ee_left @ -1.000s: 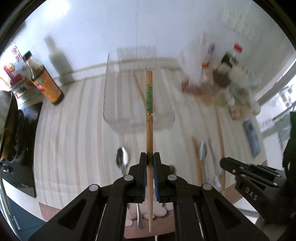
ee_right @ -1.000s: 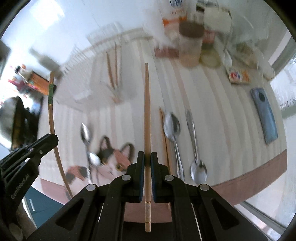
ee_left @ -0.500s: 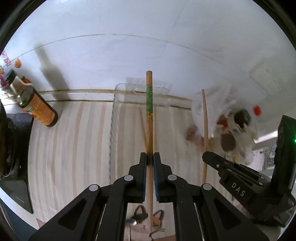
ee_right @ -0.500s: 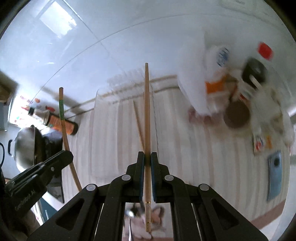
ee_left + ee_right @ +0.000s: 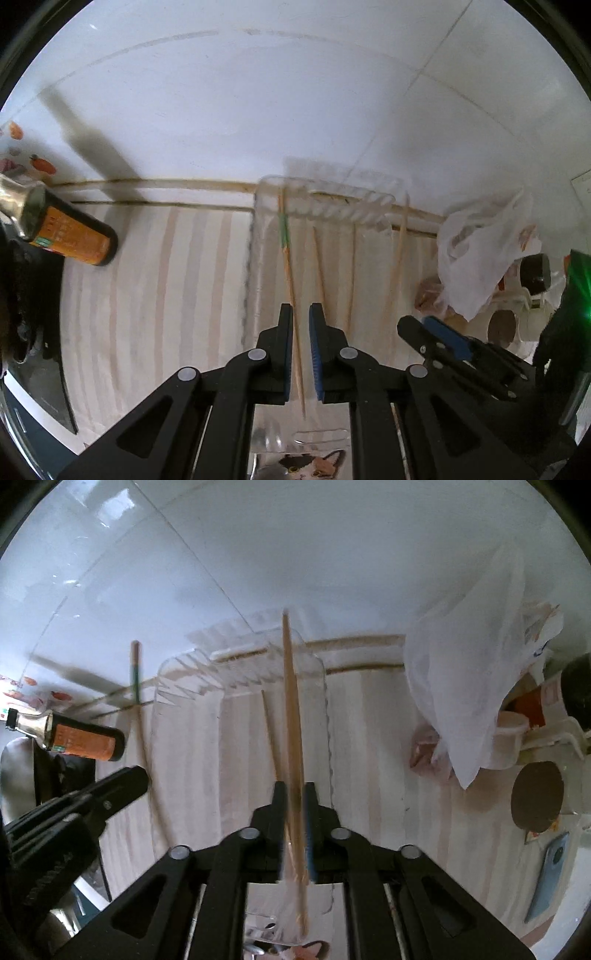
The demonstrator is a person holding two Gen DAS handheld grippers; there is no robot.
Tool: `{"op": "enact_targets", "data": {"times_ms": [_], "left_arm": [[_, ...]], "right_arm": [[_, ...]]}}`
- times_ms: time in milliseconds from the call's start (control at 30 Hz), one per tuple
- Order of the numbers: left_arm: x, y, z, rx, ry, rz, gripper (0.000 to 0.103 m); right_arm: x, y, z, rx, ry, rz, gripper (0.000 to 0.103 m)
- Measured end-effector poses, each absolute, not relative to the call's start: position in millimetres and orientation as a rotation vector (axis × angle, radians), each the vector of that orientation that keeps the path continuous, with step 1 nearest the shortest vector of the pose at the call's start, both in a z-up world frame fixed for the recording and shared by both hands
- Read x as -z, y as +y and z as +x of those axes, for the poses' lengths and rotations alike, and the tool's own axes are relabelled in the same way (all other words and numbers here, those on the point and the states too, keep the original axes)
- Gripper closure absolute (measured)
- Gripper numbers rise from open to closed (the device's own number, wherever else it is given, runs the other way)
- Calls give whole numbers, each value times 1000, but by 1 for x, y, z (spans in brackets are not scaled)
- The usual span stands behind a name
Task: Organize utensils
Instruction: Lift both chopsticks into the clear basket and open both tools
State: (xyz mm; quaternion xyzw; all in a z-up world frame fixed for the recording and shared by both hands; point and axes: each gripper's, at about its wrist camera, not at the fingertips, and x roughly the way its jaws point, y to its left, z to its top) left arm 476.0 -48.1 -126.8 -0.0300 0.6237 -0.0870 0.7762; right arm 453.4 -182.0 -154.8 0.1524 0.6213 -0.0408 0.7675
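Only the right wrist view shows the phone (image 5: 550, 875), lying far right of the clear tray (image 5: 325, 686). The left tongs (image 5: 301, 325) stand slightly parted, released around the green-banded chopstick (image 5: 290, 266) over the tray. The right tongs (image 5: 293, 801) have just been opening; a plain chopstick (image 5: 291, 709), blurred, sits loose between them above the tray.

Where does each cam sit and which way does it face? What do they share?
Left wrist: on the left gripper, facing steeply down at the clear tray; own jaws open around the green-banded chopstick, right gripper alongside.
Right wrist: on the right gripper, same aim; jaws open around a plain chopstick.
Shared: tray, sauce bottle, plastic bag.
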Motion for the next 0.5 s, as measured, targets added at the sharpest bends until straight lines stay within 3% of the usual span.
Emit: {"op": "enact_targets", "data": {"times_ms": [67, 100, 133, 200, 300, 433, 500], "left_arm": [[119, -45, 470, 160, 1316, -22, 89], [115, -44, 467, 149, 1297, -11, 80], [111, -41, 461, 126, 1271, 5, 63], [104, -38, 451, 106, 1229, 25, 48], [96, -35, 431, 81, 1166, 62, 35], [93, -29, 400, 68, 1082, 74, 2], [98, -28, 387, 84, 1077, 80, 0]], "right_arm": [[152, -186, 448, 89, 1333, 330, 64], [149, -187, 444, 96, 1323, 325, 63], [147, -188, 442, 99, 1315, 327, 63], [140, -192, 433, 108, 1295, 335, 63], [130, -198, 417, 152, 1253, 300, 61], [116, -209, 387, 183, 1206, 298, 52], [113, -213, 371, 195, 1187, 306, 43]]}}
